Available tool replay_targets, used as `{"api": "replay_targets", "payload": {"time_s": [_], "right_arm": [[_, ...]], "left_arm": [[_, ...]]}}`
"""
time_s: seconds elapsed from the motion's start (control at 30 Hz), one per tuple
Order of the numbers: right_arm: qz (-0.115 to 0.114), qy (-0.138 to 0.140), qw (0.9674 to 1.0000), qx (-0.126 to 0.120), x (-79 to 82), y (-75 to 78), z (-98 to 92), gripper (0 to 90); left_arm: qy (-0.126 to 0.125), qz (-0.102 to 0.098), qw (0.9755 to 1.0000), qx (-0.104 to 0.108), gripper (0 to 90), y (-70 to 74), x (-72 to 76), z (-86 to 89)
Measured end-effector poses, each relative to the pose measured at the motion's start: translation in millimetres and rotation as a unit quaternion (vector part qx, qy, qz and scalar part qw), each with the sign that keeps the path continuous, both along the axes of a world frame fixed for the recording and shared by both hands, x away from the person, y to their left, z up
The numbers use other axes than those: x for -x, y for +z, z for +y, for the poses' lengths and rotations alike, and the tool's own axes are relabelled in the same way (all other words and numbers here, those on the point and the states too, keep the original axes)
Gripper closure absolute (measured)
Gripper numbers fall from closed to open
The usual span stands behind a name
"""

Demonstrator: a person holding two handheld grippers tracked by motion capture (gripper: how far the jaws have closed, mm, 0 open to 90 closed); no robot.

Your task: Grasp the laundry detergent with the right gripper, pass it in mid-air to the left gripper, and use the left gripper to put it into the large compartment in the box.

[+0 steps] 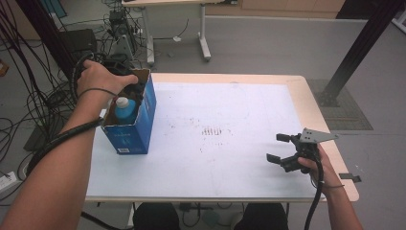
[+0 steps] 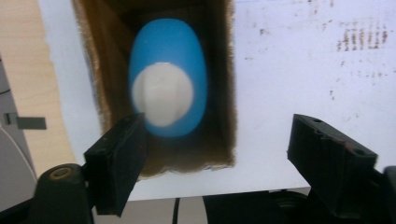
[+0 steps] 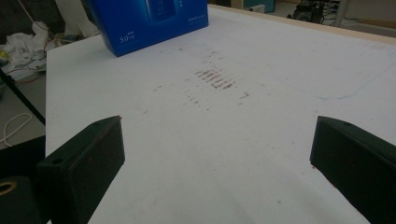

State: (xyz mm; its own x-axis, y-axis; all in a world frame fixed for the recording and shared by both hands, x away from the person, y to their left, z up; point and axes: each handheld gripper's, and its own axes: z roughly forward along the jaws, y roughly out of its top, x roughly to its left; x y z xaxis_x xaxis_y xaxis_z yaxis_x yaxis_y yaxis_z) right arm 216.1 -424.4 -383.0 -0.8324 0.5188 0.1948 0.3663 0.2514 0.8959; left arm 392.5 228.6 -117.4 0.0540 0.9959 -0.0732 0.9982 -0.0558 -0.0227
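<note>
One blue bottle (image 2: 170, 77) with a white cap stands inside one open blue box (image 1: 143, 120) at the frame's left, near the table (image 1: 306, 96) edge (print reads "5.0"). Left gripper (image 2: 215, 158) hovers above, jaws apart, nothing clamped. Right gripper (image 1: 280, 148), lower right, jaws apart, with bare tabletop between them.
</note>
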Motion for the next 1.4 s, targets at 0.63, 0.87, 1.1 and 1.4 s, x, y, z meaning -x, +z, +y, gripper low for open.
{"api": "replay_targets", "payload": {"time_s": [0.63, 0.87, 1.1, 1.4], "right_arm": [[0.005, 0.002, 1.0000, 0.001, -2.9, -2.8, 4.8, 3.0], [0.000, -0.001, 1.0000, 0.000, -4.1, 1.0, 5.1, 3.0], [0.000, -0.001, 1.0000, 0.006, -4.1, 5.9, 6.6, 3.1], [0.001, -0.001, 0.9999, 0.011, -6.0, 9.5, 9.3, 3.2]], "left_arm": [[-0.090, -0.044, 0.9950, -0.005, 10.1, 14.3, 22.2, -55.7], [-0.131, -0.061, 0.9894, 0.009, 8.6, 15.4, 35.7, -80.7], [-0.156, -0.074, 0.9848, 0.021, 7.7, 10.7, 46.8, -98.7], [-0.195, -0.072, 0.9776, 0.033, 7.0, 2.7, 55.1, -127.2]]}}
